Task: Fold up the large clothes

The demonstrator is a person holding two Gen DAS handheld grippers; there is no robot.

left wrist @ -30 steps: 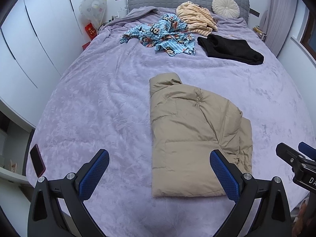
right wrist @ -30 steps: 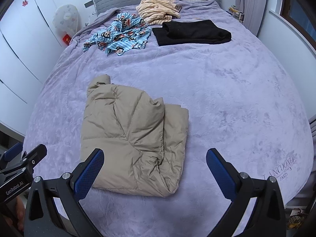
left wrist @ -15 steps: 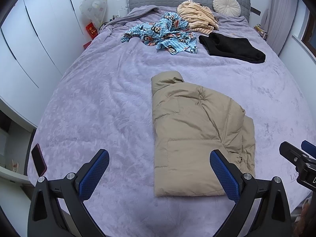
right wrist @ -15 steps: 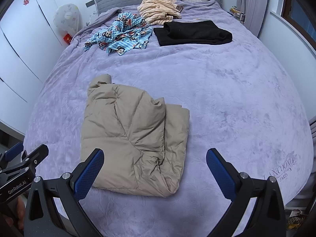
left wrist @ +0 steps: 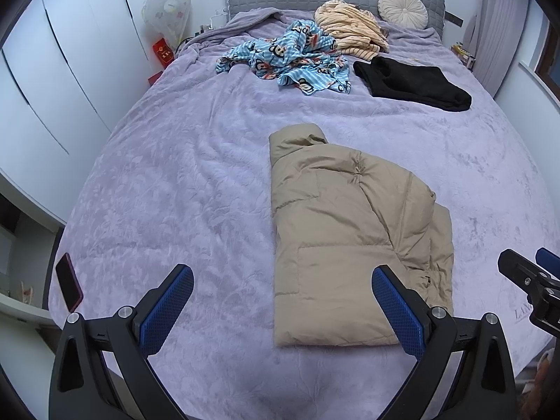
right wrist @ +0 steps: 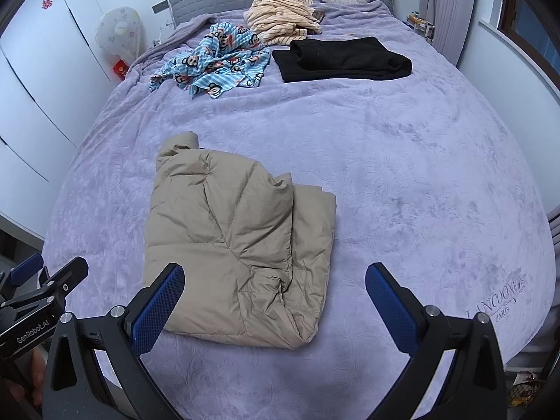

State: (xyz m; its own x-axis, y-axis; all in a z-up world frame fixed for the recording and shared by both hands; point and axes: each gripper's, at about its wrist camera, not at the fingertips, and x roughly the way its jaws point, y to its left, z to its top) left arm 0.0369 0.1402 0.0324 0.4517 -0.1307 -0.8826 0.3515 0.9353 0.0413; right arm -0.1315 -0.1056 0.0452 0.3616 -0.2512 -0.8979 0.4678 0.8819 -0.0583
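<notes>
A beige puffer jacket (left wrist: 350,231) lies folded into a rough rectangle on the purple bedspread (left wrist: 175,182), near the foot of the bed, its collar end toward the headboard. The left gripper (left wrist: 280,306) hangs above the foot edge with its blue-padded fingers spread wide and nothing between them; its right finger overlaps the jacket's near corner in the view. The right gripper (right wrist: 274,301) is likewise released and empty, just beside the jacket's near right edge. Farther up the bed lie a blue monkey-print garment (left wrist: 290,59), a folded black garment (left wrist: 413,82), a striped peach garment (left wrist: 350,31) and a round cushion (left wrist: 402,8). A phone (left wrist: 68,281) rests at the bedspread's left edge.
</notes>
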